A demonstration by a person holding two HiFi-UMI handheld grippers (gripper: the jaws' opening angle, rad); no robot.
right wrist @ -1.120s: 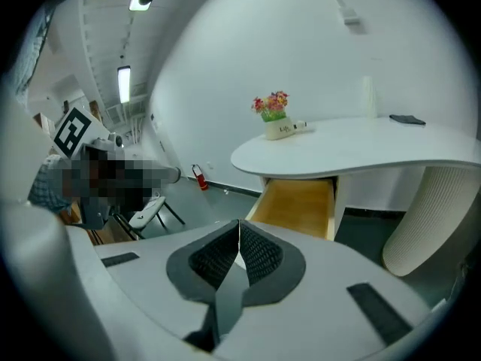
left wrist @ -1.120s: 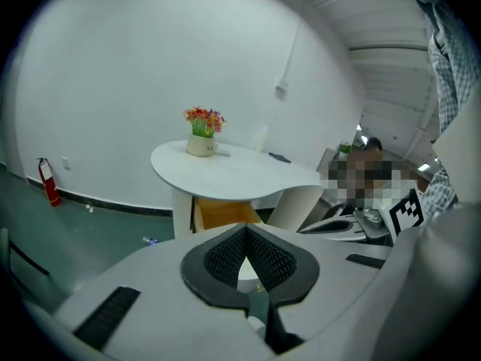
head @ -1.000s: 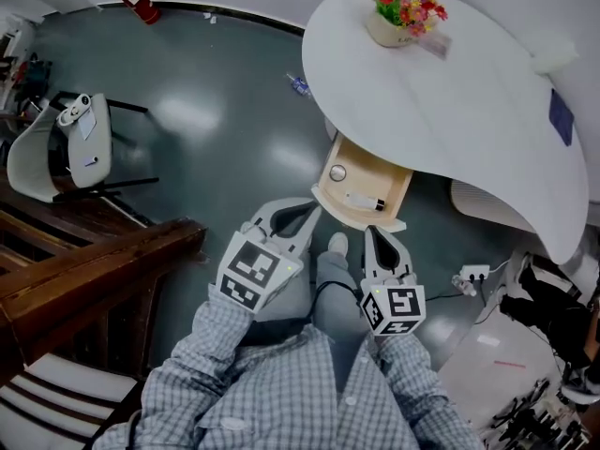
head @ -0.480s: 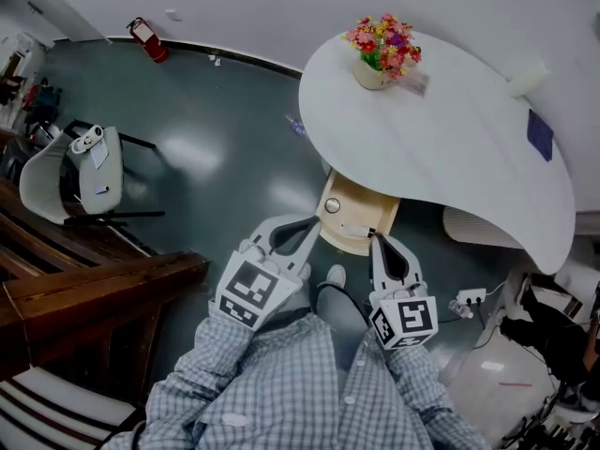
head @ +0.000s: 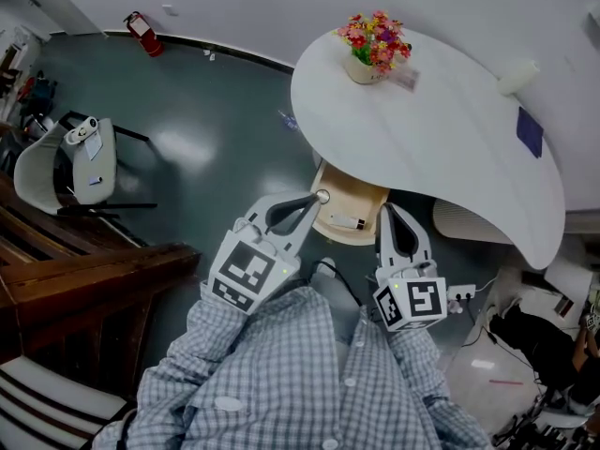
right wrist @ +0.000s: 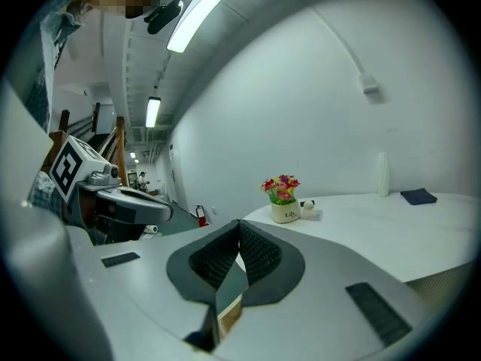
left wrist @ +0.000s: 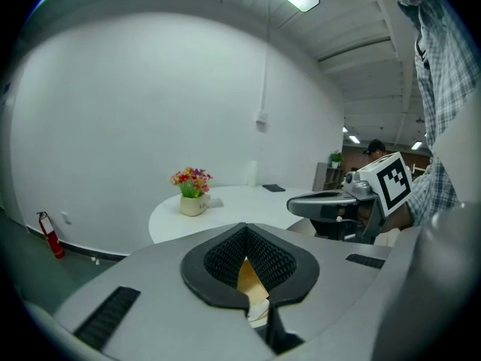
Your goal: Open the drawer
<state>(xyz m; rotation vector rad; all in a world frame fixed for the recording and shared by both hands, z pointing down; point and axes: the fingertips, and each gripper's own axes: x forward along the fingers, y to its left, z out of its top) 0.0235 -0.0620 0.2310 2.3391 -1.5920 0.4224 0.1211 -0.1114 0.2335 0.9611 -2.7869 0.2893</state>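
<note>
Drawer (head: 349,204), partly out under white tabletop (head: 441,129) edge, lies straight ahead of both tools, knob (head: 322,196) at its left front. Left tool (head: 304,206): jaws together, empty, tip just beside knob, i.e. nearer. Right tool (head: 387,214): jaws together, empty, near drawer's right front.

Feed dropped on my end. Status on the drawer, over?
Left gripper, right gripper: jaws shut, empty. Drawer part open under white table; left tips beside its knob. Nothing in the way.
</note>
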